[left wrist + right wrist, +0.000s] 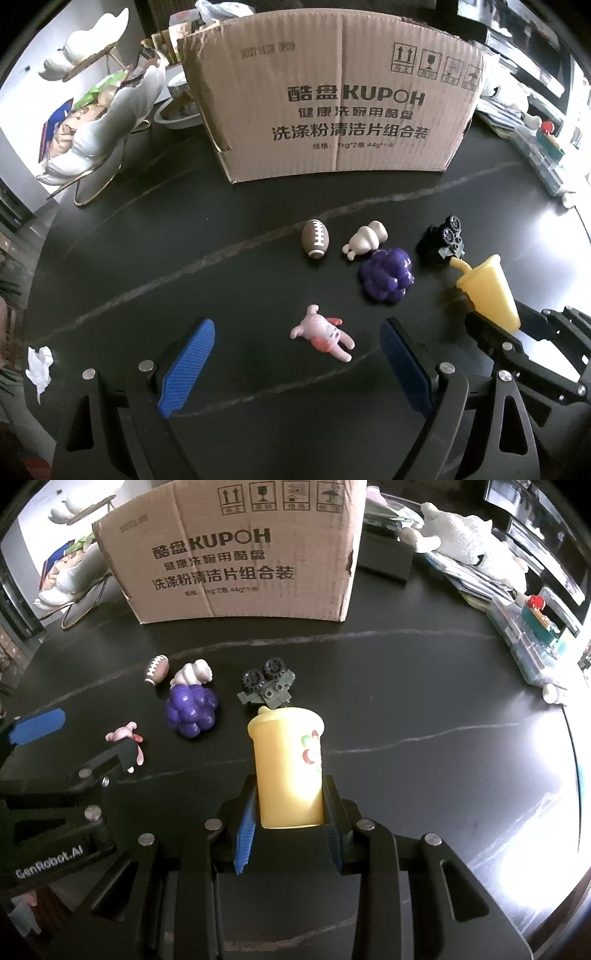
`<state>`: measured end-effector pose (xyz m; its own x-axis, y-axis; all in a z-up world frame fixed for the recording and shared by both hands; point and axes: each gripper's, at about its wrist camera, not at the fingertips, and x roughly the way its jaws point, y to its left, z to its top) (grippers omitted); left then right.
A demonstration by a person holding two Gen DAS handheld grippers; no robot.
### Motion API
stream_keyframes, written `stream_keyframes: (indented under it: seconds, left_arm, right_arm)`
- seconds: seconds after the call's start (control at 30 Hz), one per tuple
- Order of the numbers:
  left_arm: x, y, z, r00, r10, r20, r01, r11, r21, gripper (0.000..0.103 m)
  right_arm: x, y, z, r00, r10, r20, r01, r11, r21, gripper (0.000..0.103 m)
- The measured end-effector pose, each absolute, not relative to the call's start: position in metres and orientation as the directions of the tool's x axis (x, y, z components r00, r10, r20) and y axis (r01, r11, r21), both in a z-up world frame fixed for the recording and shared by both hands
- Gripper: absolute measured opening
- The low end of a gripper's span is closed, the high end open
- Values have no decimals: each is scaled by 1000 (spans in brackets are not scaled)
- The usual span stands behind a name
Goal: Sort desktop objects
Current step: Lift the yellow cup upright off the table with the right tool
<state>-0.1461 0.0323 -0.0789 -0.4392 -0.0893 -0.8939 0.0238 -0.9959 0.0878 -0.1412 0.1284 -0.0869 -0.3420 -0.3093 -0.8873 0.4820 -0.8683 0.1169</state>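
Observation:
My right gripper (288,805) is shut on a yellow toy drink cup (288,768), which also shows in the left wrist view (487,291). My left gripper (297,354) is open, with a pink pig figure (323,332) lying on the black table between its blue pads. Beyond lie a small brown football (315,238), a cream figure (365,240), a purple grape bunch (386,275) and a black brick vehicle (441,238). A KUPOH cardboard box (332,103) stands at the back.
A white leaf-shaped dish on a gold stand (110,122) holds snacks at the back left. A crumpled tissue (38,365) lies at the near left. Clear plastic boxes (528,642) and a white plush (469,542) sit at the right.

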Motion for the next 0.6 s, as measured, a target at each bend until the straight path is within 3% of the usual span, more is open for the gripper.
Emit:
stream_keyframes:
  seconds: [0.6]
  left_arm:
    - [-157, 40, -98, -396, -111, -912, 5, -993, 118, 89]
  right_arm:
    - [-140, 131, -91, -322, -322, -890, 475, -869, 143, 30]
